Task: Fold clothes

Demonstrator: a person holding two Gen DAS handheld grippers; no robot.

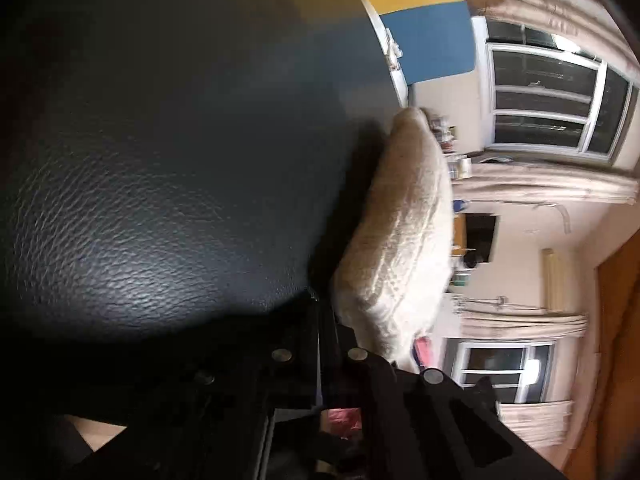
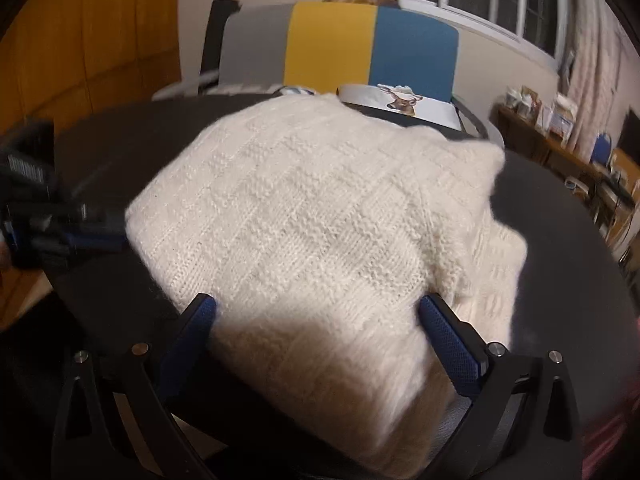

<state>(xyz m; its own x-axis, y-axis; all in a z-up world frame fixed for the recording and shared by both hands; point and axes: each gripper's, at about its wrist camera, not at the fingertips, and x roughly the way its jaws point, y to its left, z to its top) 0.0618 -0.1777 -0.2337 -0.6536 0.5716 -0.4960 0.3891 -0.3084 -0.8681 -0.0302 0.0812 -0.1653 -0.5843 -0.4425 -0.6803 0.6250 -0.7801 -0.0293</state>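
The cream knit sweater (image 2: 320,216) lies folded on the dark table (image 2: 560,240). The right gripper (image 2: 316,312) is spread astride its near edge; the left gripper (image 1: 328,320) is pressed together, pinching nothing visible. Advice: square the edges, press flat, avoid snagging the knit.

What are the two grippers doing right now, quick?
Left gripper: closed beside the white sweater; a grip cannot be told.
Right gripper: open, sweater between its fingers.

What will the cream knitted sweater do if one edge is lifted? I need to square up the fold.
The cream knitted sweater is a soft, thick knit, so it will probably droop and unfold rather than lift flat. Its fuzzy surface likely grips the dark table, dragging rather than sliding.
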